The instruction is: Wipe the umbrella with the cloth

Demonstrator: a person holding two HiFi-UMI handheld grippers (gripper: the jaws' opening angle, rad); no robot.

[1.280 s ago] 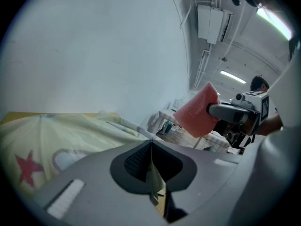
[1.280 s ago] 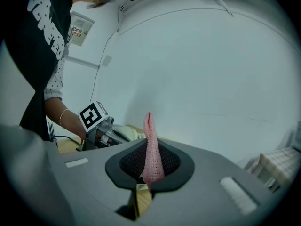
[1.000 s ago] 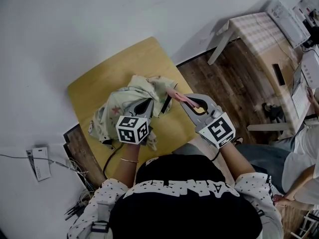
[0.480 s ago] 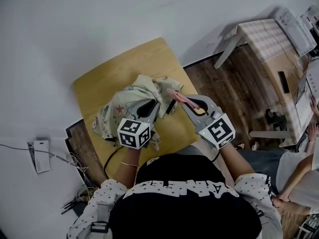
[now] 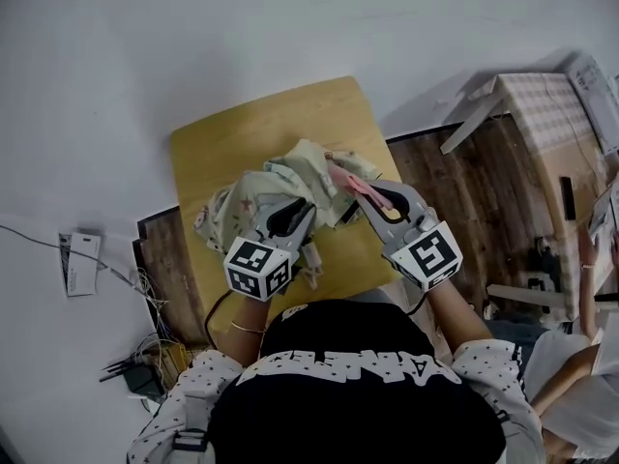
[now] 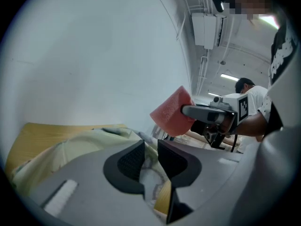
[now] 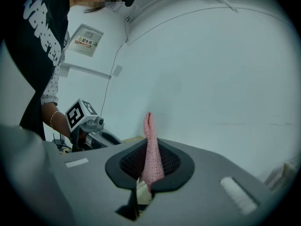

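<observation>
Head view: pale green patterned fabric umbrella lies crumpled on the yellow wooden surface. Left tool has just been opening, jaws narrowly apart above the fabric (nothing pinched); right tool clamps the pink knitted cloth. Between strokes, I judge; next, regrip and press cloth down

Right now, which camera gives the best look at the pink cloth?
The left gripper view: it shows the cloth broad face on, pinched at one edge by the right gripper. The right gripper view sees only its thin edge between the shut jaws. The head view shows a small pink strip by the umbrella.
</observation>
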